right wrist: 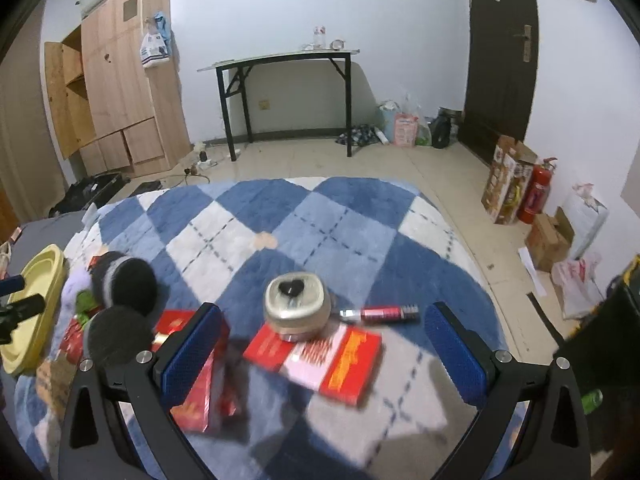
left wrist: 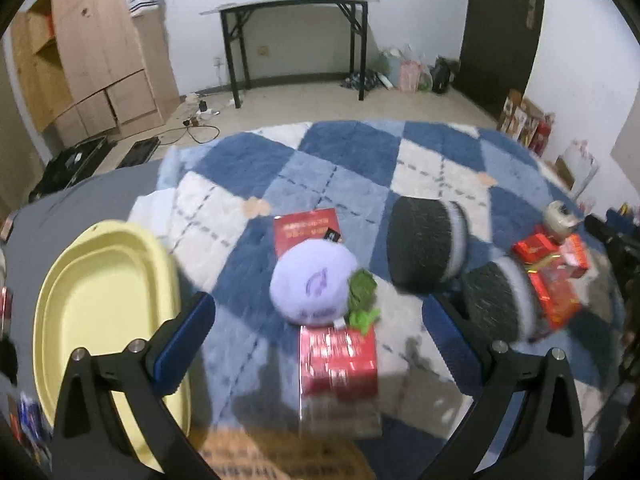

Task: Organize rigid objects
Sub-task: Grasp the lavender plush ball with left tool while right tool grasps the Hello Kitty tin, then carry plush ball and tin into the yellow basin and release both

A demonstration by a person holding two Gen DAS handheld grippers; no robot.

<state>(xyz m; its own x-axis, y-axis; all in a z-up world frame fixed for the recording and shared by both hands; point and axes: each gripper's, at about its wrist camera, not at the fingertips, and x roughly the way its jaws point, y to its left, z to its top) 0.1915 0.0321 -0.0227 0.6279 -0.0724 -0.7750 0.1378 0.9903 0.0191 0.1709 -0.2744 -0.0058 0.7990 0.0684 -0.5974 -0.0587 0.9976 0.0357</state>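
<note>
**Left wrist view: tray bare, sorting not yet begun**

Left wrist view shows the yellow tray lying at the left edge of the checked blanket, and nothing lies in the part of it that can be seen. By that, I judge the task to be at its very start: no rigid thing has been gathered yet.

The left gripper hangs with its jaws spread wide and nothing between them, over a red box that lies just in front of a purple plush toy. A second flat red packet lies behind the plush. Two dark fuzzy rolls lie to the right, soft things that probably stay out of the tray.

The right gripper is likewise spread and empty. Ahead of it a round metal tin rests on a flat red-and-white box, with a small red tube just beside it. Another red box lies partly behind the left jaw.

All of the boxes, the tin and the tube remain loose on the blanket, well apart from the tray.
</note>
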